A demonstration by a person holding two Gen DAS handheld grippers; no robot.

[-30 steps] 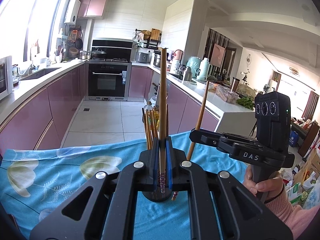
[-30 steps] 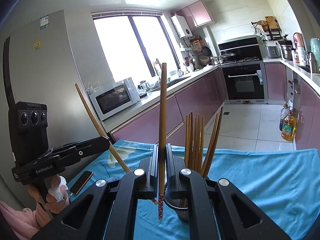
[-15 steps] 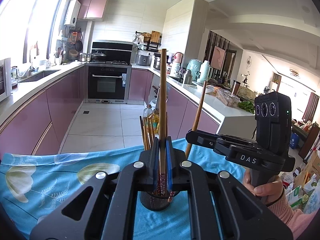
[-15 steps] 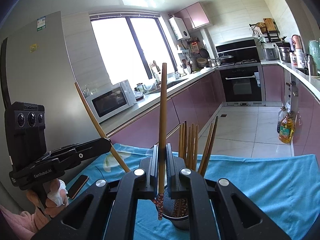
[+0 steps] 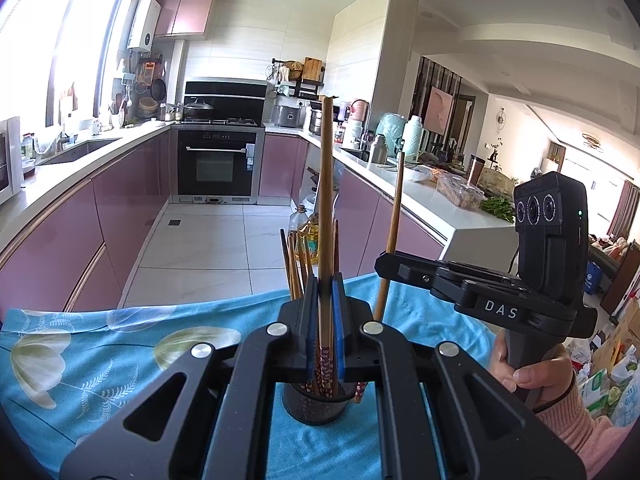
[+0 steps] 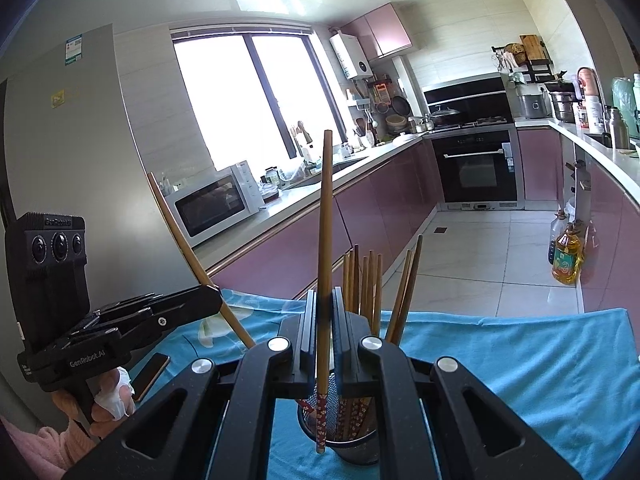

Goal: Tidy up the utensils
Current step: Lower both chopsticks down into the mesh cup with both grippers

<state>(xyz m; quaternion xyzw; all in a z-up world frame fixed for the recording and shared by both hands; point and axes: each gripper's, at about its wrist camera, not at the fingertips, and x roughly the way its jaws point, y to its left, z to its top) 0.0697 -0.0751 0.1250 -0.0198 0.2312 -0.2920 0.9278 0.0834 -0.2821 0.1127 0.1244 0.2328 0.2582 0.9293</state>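
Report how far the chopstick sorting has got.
Done: several wooden chopsticks already stand in the black mesh holder on the blue cloth. In hand: left gripper and right gripper each clamp one chopstick. Left: dropping both into the holder.

Black mesh holder [image 6: 352, 446] standing upright on the blue floral cloth [image 6: 520, 364], containing a bundle of brown chopsticks [image 6: 368, 284] with red patterned lower ends, leaning slightly apart. Two further chopsticks are held nearly upright above the holder: one [image 5: 326, 216] in the left tool, one [image 6: 325, 264] in the right tool.
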